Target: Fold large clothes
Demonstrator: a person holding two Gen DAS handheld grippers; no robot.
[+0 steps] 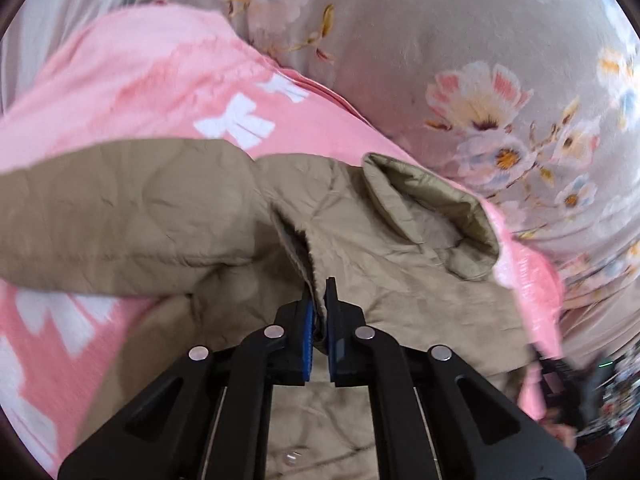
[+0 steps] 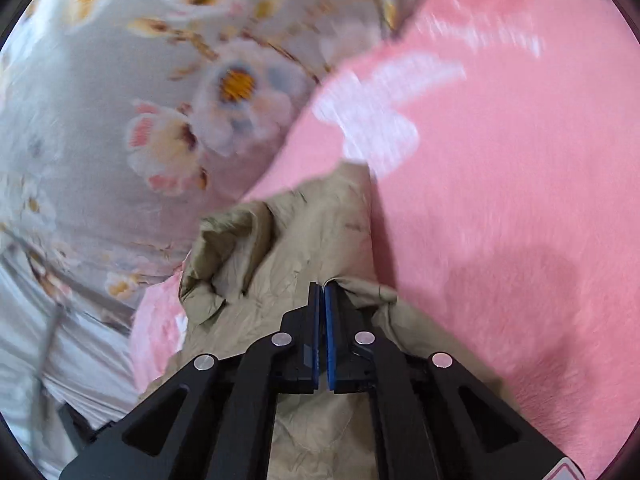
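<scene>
We see both claws, left claw (image 1: 319, 300) and right claw (image 2: 322, 300), closed on the crumpled khaki quilted jacket (image 1: 168, 216) over the pink fleece blanket (image 2: 500, 184).

Pink blanket (image 1: 132, 76), floral grey sheet (image 1: 420, 28), perhaps bedding.

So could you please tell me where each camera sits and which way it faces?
Left wrist: on the left gripper, looking along its fingers at the tan jacket it pinches.
Right wrist: on the right gripper, facing the jacket it pinches.
Shared: jacket, pink blanket, floral sheet.
</scene>
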